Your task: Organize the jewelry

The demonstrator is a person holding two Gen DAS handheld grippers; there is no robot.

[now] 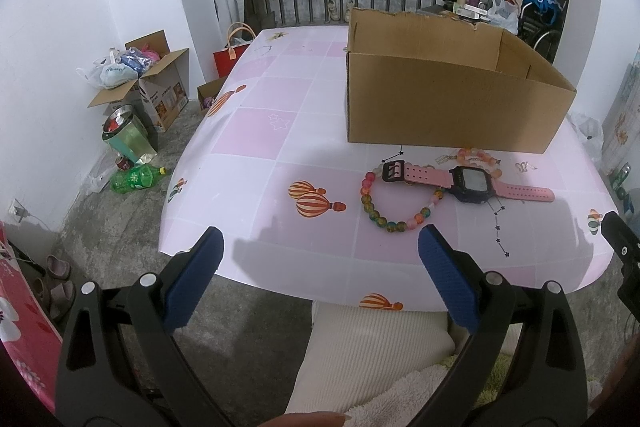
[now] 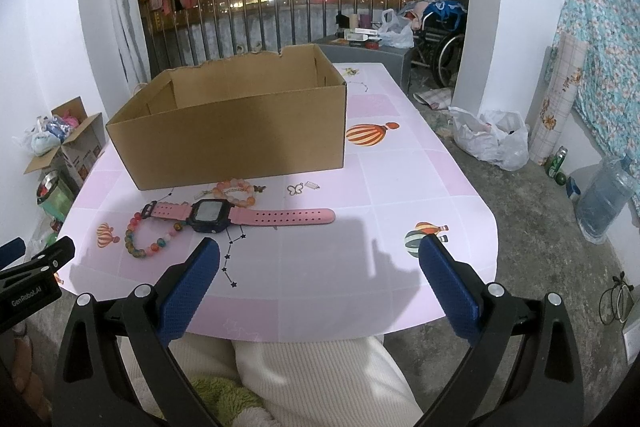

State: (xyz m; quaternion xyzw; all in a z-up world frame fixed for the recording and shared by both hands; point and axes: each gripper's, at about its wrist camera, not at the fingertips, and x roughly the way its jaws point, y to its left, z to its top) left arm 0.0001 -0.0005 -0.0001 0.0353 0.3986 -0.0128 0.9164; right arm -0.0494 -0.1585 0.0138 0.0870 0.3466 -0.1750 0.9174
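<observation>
An open cardboard box [image 1: 440, 99] [image 2: 240, 131] stands on the pink checked table [image 1: 256, 131] [image 2: 400, 195]. In front of it lie a pink-strapped watch with a dark face [image 1: 468, 183] [image 2: 240, 215], a multicoloured bead bracelet [image 1: 384, 215] [image 2: 140, 243] and an orange bead bracelet [image 1: 480, 157] [image 2: 236, 191]. A small butterfly charm [image 2: 295, 189] lies to the right. My left gripper [image 1: 320, 247] is open and empty at the near table edge. My right gripper [image 2: 320, 259] is open and empty, right of the watch.
The right gripper's body shows at the left wrist view's right edge [image 1: 624, 259]. On the floor to the left are boxes [image 1: 160, 87], a bin [image 1: 124, 135] and a green bottle [image 1: 136, 179]. To the right are plastic bags [image 2: 496, 139] and a water jug [image 2: 604, 199].
</observation>
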